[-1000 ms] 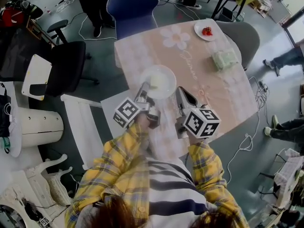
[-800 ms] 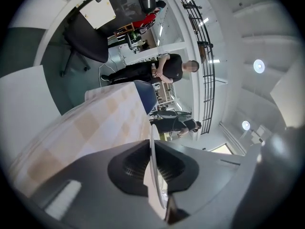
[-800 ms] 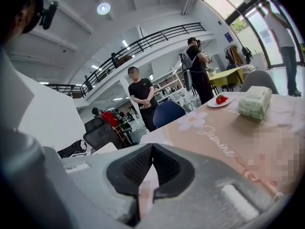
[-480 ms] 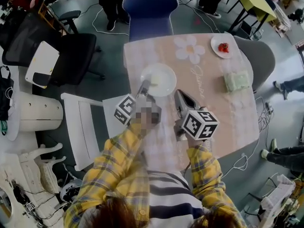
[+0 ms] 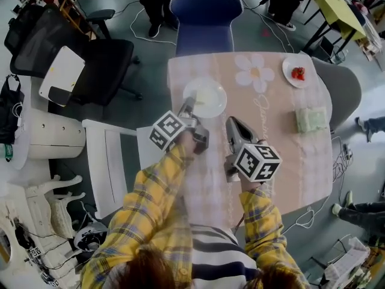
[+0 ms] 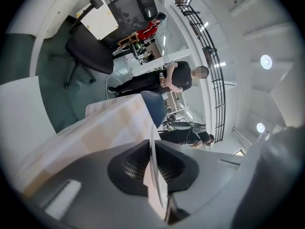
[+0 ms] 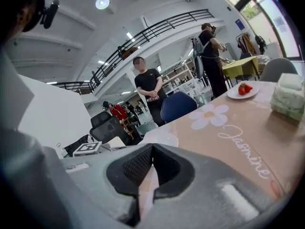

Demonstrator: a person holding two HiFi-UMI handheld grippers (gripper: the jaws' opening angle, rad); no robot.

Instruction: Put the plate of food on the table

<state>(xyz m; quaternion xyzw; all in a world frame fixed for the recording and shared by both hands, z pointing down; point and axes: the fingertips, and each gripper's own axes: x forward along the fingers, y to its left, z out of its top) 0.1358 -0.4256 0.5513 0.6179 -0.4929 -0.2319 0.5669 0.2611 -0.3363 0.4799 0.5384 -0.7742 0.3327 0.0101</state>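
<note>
Over the last second, carried the plate of food (image 5: 206, 96) farther in over the table (image 5: 283, 137). Earlier sat lower in the head view, below the daisy print (image 5: 255, 73); now nearly level with it and to its left, in the upper middle of the frame near the table's far left corner. Still pinched by its near rim in the left gripper (image 5: 188, 106). In the left gripper view, jaws closed on the thin white edge, seen edge-on down the centre of the frame. Pale food on the plate, kind not readable. Right gripper (image 5: 232, 124) hardly shifted, lower right of the plate and apart from it. In the right gripper view, jaws together at the tips, nothing between, only tabletop beyond. Dish of strawberries (image 5: 298, 73) and green packet (image 5: 311, 119) off at the right of the frame, well apart from the plate. Cannot tell whether the underside already touches the tabletop or hangs just above. Judged: carry about finished, set-down stage reached. Left to do: lower level, open the left jaws, back off along the rim without dragging. Risk judged: held by one rim only, so tilt and sliding food if released before full contact.
</note>
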